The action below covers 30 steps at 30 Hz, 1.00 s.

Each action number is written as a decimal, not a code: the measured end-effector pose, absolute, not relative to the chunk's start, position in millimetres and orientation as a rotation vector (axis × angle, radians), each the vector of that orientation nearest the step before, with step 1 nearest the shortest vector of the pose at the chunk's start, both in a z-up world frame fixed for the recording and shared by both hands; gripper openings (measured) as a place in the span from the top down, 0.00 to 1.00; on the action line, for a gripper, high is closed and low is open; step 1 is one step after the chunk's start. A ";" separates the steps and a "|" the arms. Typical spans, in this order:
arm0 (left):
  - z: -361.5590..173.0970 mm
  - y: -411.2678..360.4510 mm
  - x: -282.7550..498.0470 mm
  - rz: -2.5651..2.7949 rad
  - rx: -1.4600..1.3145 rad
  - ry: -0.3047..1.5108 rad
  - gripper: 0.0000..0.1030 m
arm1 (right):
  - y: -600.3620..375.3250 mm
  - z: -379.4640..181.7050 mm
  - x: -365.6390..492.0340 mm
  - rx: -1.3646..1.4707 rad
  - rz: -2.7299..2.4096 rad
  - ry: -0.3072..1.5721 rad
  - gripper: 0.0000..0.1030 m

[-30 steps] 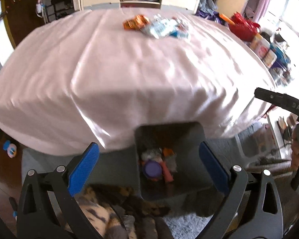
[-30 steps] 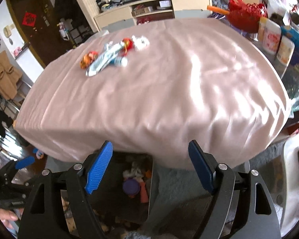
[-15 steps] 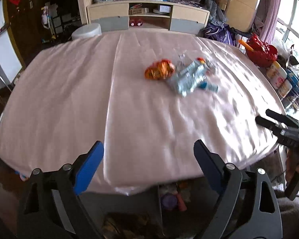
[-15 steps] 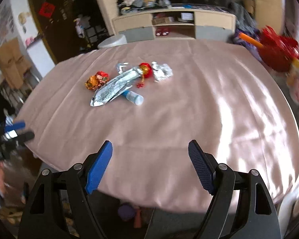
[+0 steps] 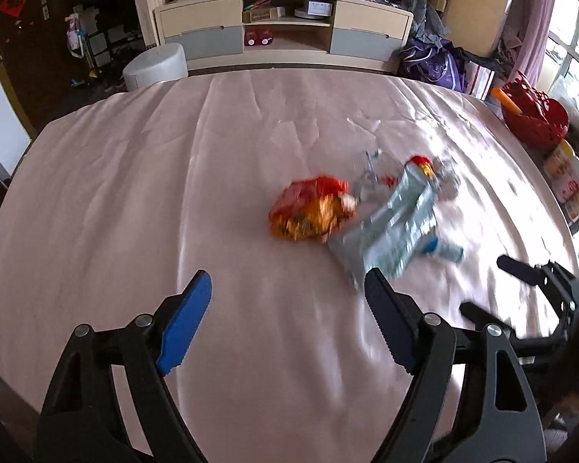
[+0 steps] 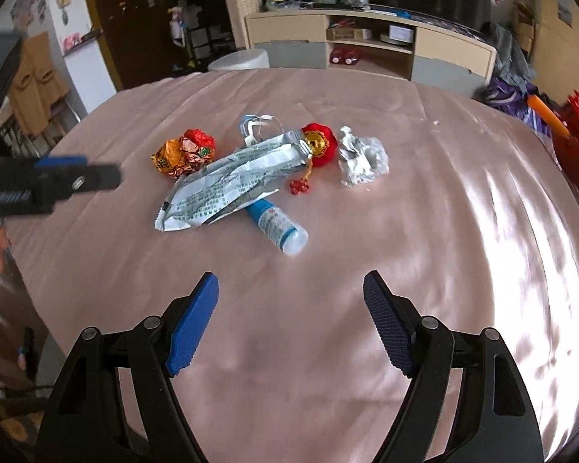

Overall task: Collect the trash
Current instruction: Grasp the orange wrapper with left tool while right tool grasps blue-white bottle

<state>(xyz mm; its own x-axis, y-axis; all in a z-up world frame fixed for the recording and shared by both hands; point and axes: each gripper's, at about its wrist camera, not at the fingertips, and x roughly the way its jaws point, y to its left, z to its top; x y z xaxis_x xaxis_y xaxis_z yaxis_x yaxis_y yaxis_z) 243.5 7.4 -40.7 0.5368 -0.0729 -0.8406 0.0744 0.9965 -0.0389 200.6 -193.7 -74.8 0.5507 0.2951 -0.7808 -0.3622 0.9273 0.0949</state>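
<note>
A pile of trash lies mid-table on the pink cloth (image 6: 424, 200): a crumpled orange-red wrapper (image 6: 183, 153) (image 5: 308, 212), a long silver foil bag (image 6: 231, 181) (image 5: 393, 227), a blue-white tube (image 6: 278, 225), a red ornament (image 6: 320, 144) and a ball of silver foil (image 6: 363, 160). My left gripper (image 5: 287, 316) is open and empty, short of the wrapper. My right gripper (image 6: 291, 316) is open and empty, just short of the tube. Each gripper shows at the edge of the other's view.
A low cabinet (image 5: 281, 27) and a grey stool (image 5: 154, 65) stand beyond the table. A red basket (image 5: 532, 115) and bottles (image 5: 567, 177) sit at the right edge. The trash bin is out of view.
Both grippers have risen from the bin below the table edge and moved forward over the cloth toward the trash pile. Both stay open and empty.
</note>
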 end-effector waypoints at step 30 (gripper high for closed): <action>-67.3 -9.0 300.1 -0.115 0.021 1.041 0.48 | -181.5 -78.7 217.8 -0.193 0.392 0.936 0.71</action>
